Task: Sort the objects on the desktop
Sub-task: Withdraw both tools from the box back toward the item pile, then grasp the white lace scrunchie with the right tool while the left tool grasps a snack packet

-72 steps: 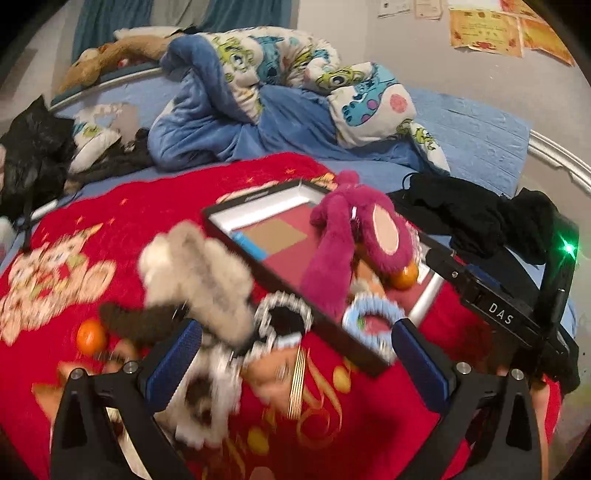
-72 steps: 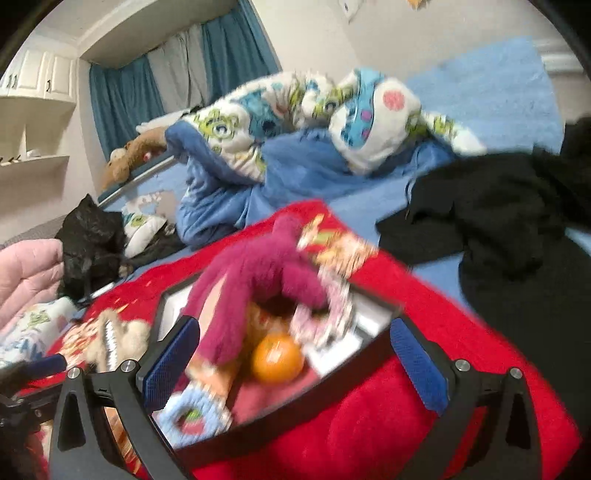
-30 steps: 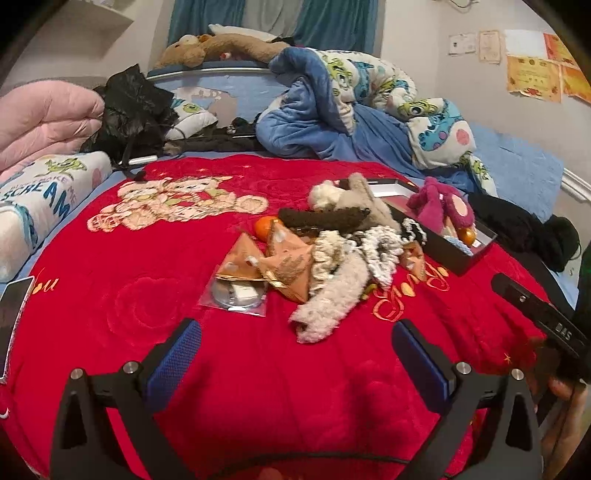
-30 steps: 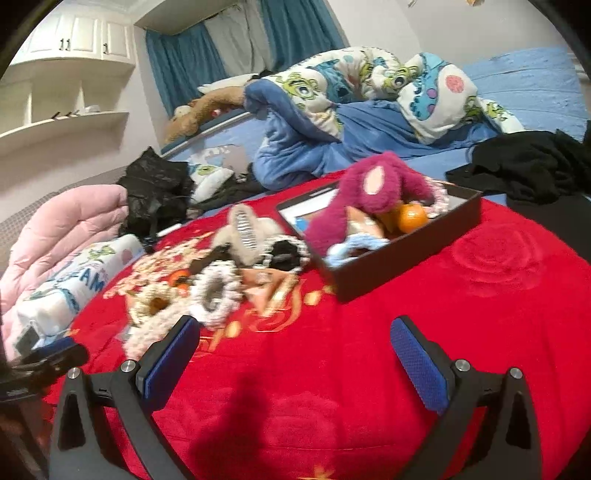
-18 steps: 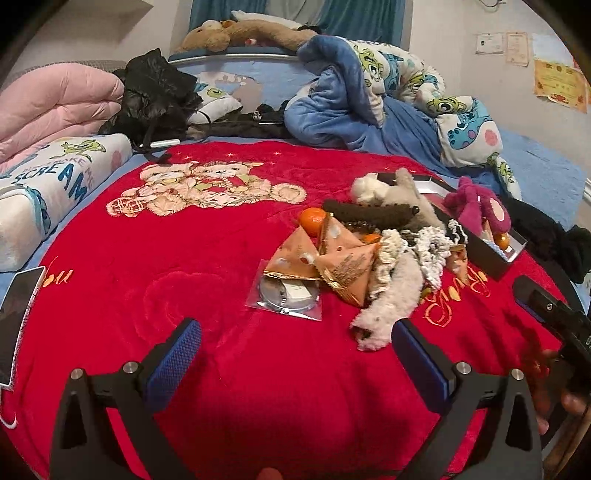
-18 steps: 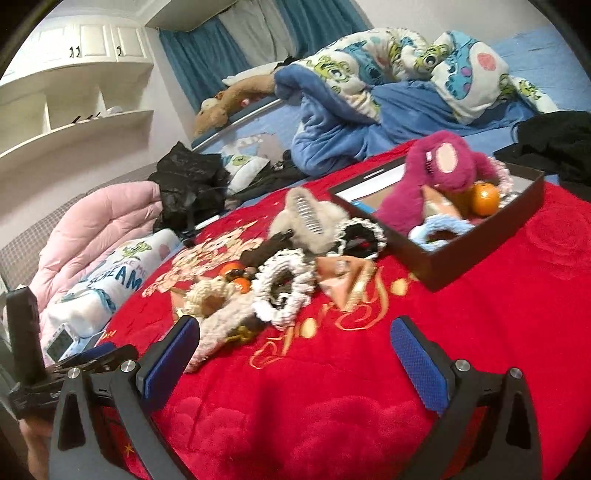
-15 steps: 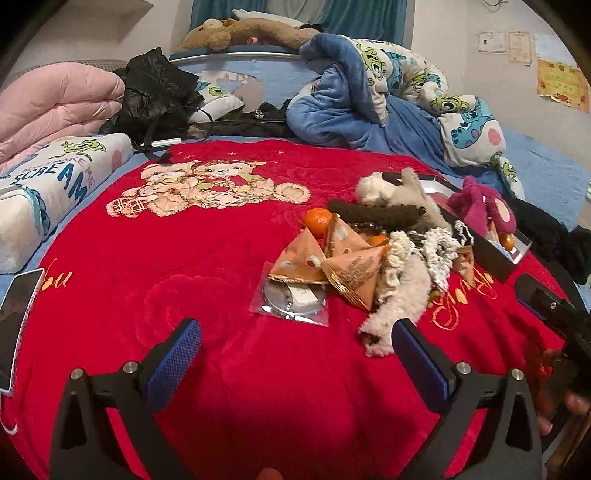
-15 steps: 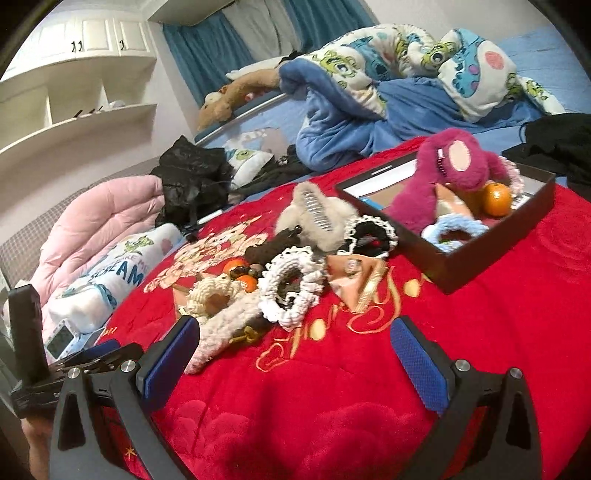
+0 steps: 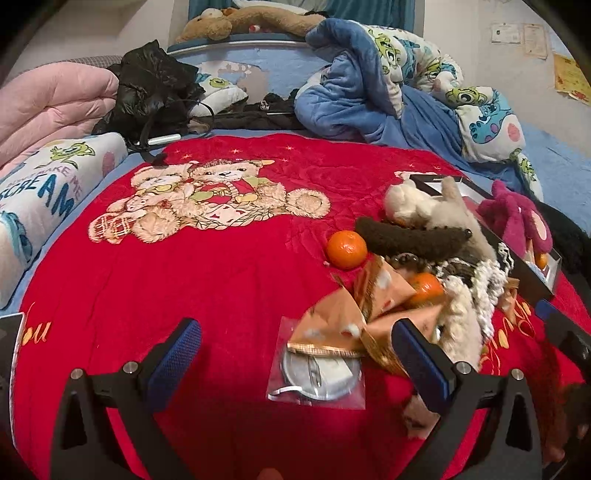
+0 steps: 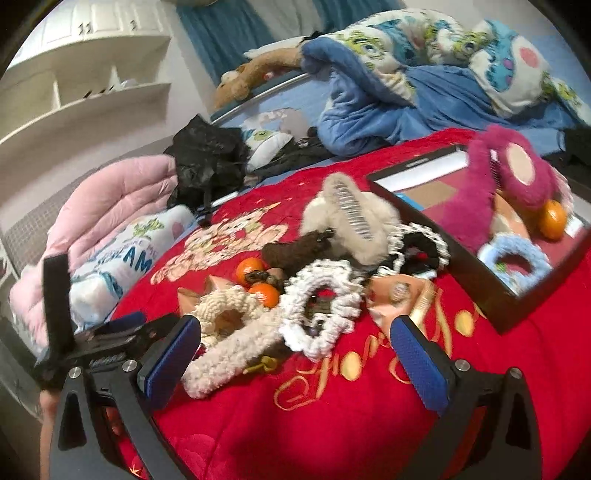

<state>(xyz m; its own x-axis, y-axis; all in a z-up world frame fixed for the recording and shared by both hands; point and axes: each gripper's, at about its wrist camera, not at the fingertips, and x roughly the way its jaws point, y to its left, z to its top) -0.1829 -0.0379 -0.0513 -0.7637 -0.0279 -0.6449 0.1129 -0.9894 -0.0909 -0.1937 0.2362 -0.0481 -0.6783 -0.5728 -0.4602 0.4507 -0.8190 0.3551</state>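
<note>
Only the left wrist view shows the clear packet [image 9: 317,363] between the wide-open left gripper [image 9: 295,354], while the right gripper [image 10: 295,350], equally wide and empty, faces the white scrunchie [image 10: 320,302] beside the black box [image 10: 498,254] near the red blanket's [image 10: 332,424] right edge.

We are in a home bedroom, working on a bed. A red blanket [image 9: 221,266] embroidered with teddy bears covers the mattress, with a rumpled blue cartoon-print duvet [image 9: 406,92], a folded pink quilt [image 9: 55,99] and a printed pillow [image 9: 48,184] around it. A long plush toy [image 9: 251,22] lies along the headboard before teal curtains [image 10: 221,33], and white wall shelves [image 10: 85,85] stand beside the bed.
</note>
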